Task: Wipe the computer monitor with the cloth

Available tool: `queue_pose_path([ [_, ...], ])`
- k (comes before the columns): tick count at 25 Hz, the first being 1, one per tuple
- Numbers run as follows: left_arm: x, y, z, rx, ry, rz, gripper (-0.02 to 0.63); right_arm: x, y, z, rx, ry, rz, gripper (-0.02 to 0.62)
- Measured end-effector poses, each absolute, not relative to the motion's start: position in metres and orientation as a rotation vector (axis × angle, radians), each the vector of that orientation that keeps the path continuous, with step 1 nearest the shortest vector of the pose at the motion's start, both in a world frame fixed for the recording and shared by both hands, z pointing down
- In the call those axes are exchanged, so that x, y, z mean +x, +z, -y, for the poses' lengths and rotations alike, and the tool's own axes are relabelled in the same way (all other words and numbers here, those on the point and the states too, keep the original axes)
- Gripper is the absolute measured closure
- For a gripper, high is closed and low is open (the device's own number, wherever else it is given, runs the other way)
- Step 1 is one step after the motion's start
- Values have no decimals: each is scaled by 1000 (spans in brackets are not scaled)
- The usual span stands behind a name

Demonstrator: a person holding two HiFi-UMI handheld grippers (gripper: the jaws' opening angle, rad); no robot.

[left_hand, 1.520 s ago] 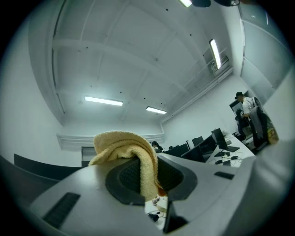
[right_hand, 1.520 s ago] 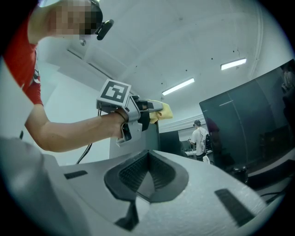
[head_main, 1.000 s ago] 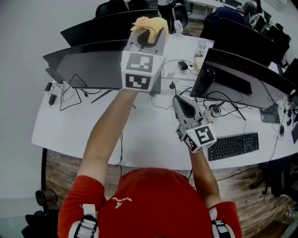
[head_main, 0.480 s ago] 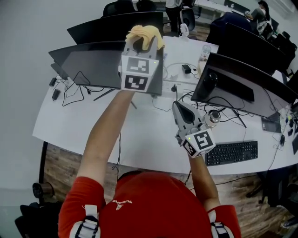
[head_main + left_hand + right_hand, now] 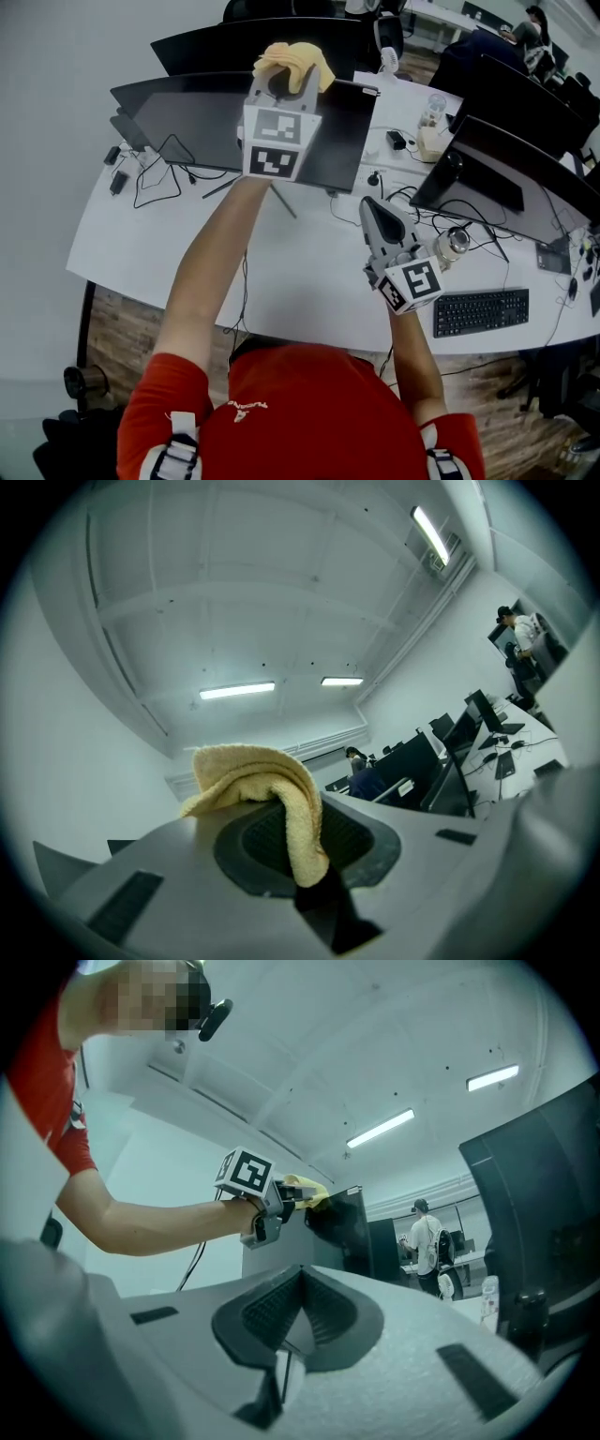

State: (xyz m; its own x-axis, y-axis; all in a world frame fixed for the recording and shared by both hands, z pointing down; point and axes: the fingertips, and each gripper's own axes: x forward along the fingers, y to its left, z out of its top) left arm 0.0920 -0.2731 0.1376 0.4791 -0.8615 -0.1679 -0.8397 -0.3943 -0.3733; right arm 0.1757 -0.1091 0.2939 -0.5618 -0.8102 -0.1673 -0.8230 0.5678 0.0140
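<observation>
From where I stand, the wiping step looks to be in hand, up at the top of the screen. The left tongs (image 5: 286,86) are clamped on a yellow cloth (image 5: 293,60). In the left gripper view the jaws are closed on a fold of it, the rest bunched over the tips (image 5: 306,860). The arm is stretched out toward twelve o'clock, and the cloth sits at the upper edge of the dark monitor (image 5: 187,122) at the far side of the white desk (image 5: 281,272). The right gripper view shows the cloth (image 5: 307,1191) at the panel's top corner, though I cannot tell whether it is pressed against the glass or only just beside it. The right tongs (image 5: 375,217) hang over the desk at about four o'clock from the cloth, well apart from the screen. Their jaws are closed together with nothing between them (image 5: 300,1321), so they seem to have no part in this step. A keyboard (image 5: 480,312) lies beyond them, toward four o'clock. I would judge most of the screen not yet covered. The next move calls for laying the cloth flat on the glass and drawing it across and down in even passes, pressing lightly so the monitor does not tip on its stand.
</observation>
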Motion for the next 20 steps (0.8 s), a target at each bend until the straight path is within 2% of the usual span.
queue_pose_path([
  [10,-35,135,308,-2342,-57,-1364,551,23,291,143,-1370,178,-2690,592],
  [20,-156,134,335,-2351,-66,-1365,551,-88,292,158,-1412,171,-2698,591],
])
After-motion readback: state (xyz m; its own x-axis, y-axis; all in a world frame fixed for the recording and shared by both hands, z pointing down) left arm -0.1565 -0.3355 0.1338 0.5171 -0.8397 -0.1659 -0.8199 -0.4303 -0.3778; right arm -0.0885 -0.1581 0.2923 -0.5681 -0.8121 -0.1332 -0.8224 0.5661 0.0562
